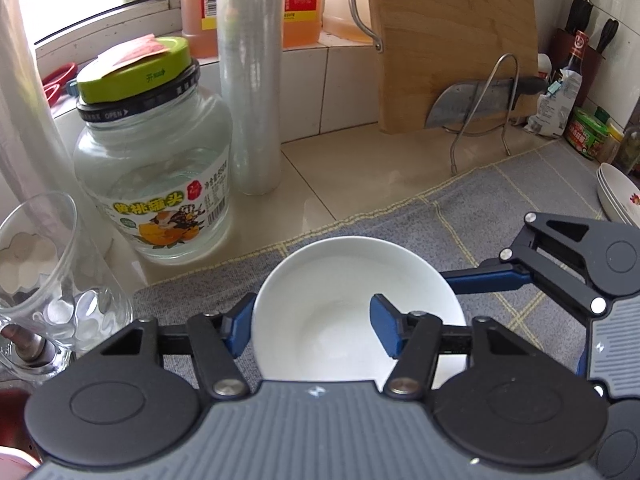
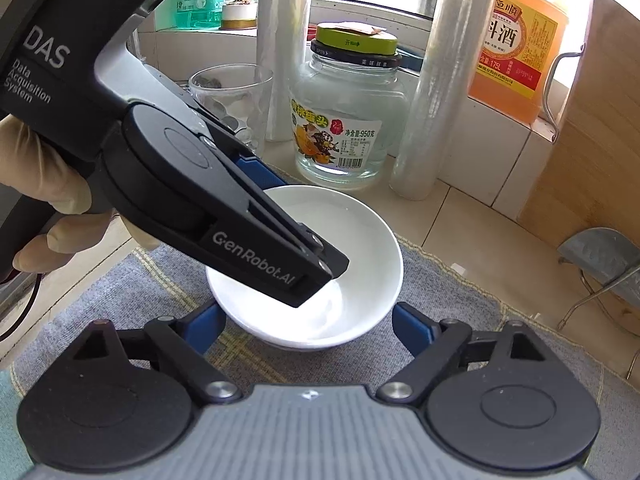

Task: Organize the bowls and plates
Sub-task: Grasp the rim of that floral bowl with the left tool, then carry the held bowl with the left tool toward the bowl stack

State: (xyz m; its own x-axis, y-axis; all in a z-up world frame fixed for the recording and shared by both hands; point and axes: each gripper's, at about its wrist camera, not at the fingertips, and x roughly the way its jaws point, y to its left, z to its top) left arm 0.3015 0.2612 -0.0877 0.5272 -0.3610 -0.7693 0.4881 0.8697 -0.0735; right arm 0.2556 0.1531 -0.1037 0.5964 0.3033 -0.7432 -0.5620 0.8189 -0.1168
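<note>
A small white bowl (image 1: pixel 344 280) (image 2: pixel 360 240) stands upright on a grey checked mat (image 1: pixel 500 208). My left gripper (image 1: pixel 310 328) straddles its left wall, one blue pad against the outer rim and the other inside the bowl. White interior shows between the inner pad and the wall, so the jaws stand apart. In the right wrist view its inner finger (image 2: pixel 316 276) reaches down into the bowl. My right gripper (image 2: pixel 310 328) is open at the bowl's near side, a pad on either flank. Stacked white plates (image 1: pixel 618 196) lie at the mat's far right.
A green-lidded glass jar (image 1: pixel 156 160), a drinking glass (image 1: pixel 44 264) and upright film rolls (image 1: pixel 250 80) crowd the counter behind and left of the bowl. A cutting board (image 1: pixel 452 40) and a cleaver in a wire rack (image 1: pixel 472 104) stand behind. A gloved hand (image 2: pixel 60 208) holds the left gripper.
</note>
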